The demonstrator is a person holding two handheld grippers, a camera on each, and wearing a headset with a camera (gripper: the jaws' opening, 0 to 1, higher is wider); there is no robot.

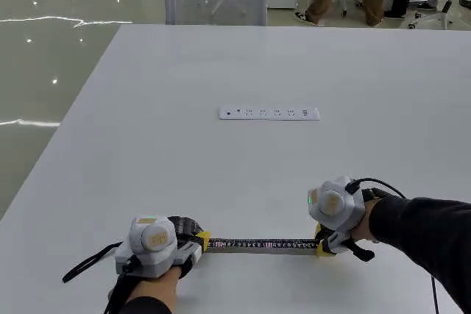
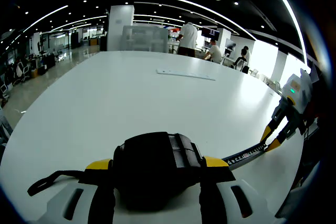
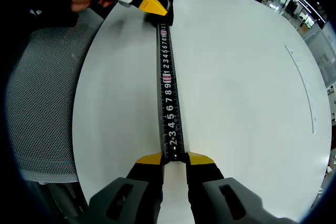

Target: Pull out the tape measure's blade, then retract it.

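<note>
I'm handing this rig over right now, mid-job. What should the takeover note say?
Left gripper: shut on the tape measure case, low at the near edge of the white table.
Right gripper: shut on the tip end of the blade.
Blade: stretched straight between the two grippers, numbers facing up.
Done: blade pulled out.
Left: ease the blade back into the case.
</note>
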